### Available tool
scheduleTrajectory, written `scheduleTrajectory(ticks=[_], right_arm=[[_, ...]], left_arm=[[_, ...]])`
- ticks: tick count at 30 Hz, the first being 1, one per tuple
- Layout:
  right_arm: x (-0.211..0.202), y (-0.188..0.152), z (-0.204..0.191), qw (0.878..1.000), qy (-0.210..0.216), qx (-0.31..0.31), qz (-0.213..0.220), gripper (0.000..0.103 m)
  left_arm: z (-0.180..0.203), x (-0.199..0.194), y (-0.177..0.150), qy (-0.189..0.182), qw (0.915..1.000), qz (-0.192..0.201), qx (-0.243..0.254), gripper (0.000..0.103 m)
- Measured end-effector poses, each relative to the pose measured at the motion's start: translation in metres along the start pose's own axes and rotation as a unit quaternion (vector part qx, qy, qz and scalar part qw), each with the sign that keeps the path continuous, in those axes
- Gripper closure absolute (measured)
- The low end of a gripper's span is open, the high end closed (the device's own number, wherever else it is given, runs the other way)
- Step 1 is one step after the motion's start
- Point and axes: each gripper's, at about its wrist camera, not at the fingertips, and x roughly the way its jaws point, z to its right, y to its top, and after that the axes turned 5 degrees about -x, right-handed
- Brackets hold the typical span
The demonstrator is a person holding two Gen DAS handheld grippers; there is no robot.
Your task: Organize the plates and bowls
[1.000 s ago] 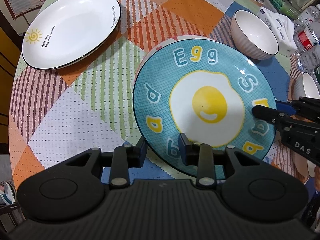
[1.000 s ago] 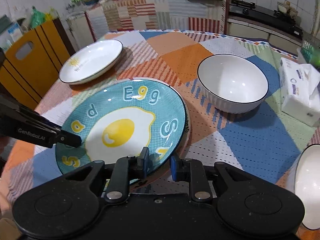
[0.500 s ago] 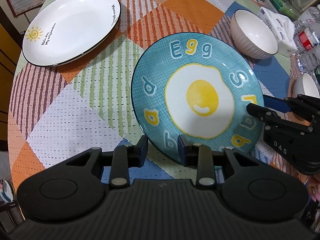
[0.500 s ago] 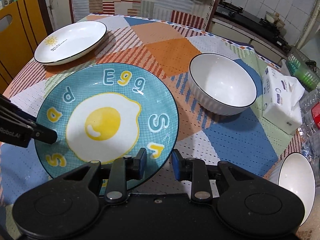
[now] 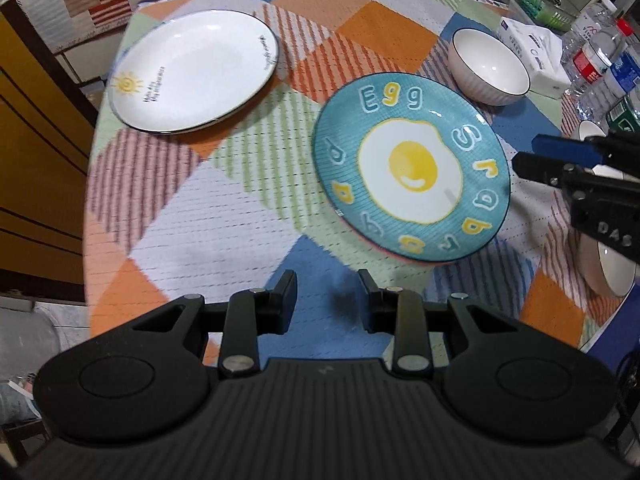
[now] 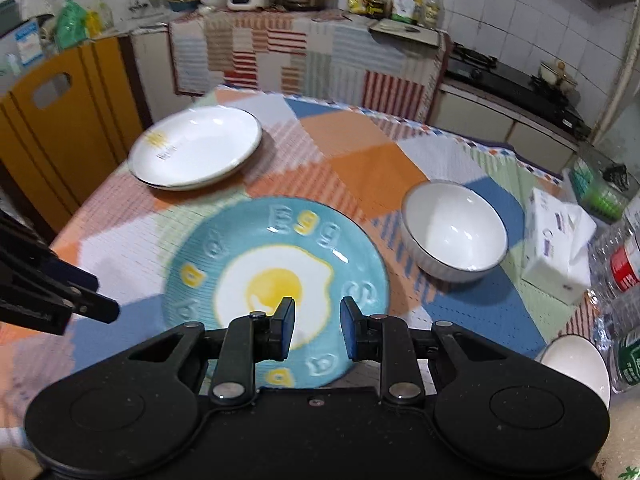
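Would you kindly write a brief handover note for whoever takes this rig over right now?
Left hand-held gripper: open, holding nothing, off the plate's near edge.
Right hand-held gripper: open, holding nothing, above the plate's near side.
Egg plate lies on another plate, pink edge visible beneath.
White sun plate sits apart, far left.
Ribbed bowl and a second bowl stand separately.
Done: egg plate stacked.
Left: probably gather the white plate and nest the bowls.
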Motion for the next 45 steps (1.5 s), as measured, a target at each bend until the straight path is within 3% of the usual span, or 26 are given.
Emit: scheduleTrajectory(ticks=[5,12,18,23,26,32,36,39,45], right_arm=[[-0.019,0.017,-0.016,0.999,0.032,-0.031,0.013,0.067],[-0.044,0.065,-0.038,0.99,0.052,-0.122,0.047,0.052],[-0.051,0.108,-0.045,0.981,0.086,-0.155,0.081,0.035],[-0.04,0.129,-0.052,0.971,0.121,-0.177,0.106,0.031],[-0.027,0.139,-0.051,0.966,0.139,-0.179,0.122,0.028],[0.024,0.157,-0.04,0.973,0.16,-0.133,0.102,0.024],[0.078,0.16,-0.019,0.98,0.187,-0.038,0.051,0.024],[0.119,0.156,-0.004,0.975,0.218,0.046,0.017,0.026],[0.175,0.14,0.005,0.958,0.248,0.141,-0.02,0.027]], left_arm=[[-0.02,-0.023,-0.002,0.005,0.9999,0.013,-0.002,0.073],[-0.045,-0.052,0.006,0.049,0.9971,0.052,0.026,0.07],[-0.064,-0.067,0.021,0.076,0.9915,0.09,0.055,0.058],[-0.081,-0.07,0.038,0.07,0.9914,0.097,0.054,0.048],[-0.091,-0.07,0.048,0.063,0.991,0.105,0.053,0.035],[-0.114,-0.056,0.068,0.043,0.9892,0.127,0.06,0.032],[-0.134,-0.032,0.082,0.037,0.99,0.13,0.038,0.032],[-0.147,-0.01,0.095,0.038,0.993,0.11,0.021,0.032],[-0.172,0.027,0.111,0.03,0.9917,0.123,-0.018,0.032]])
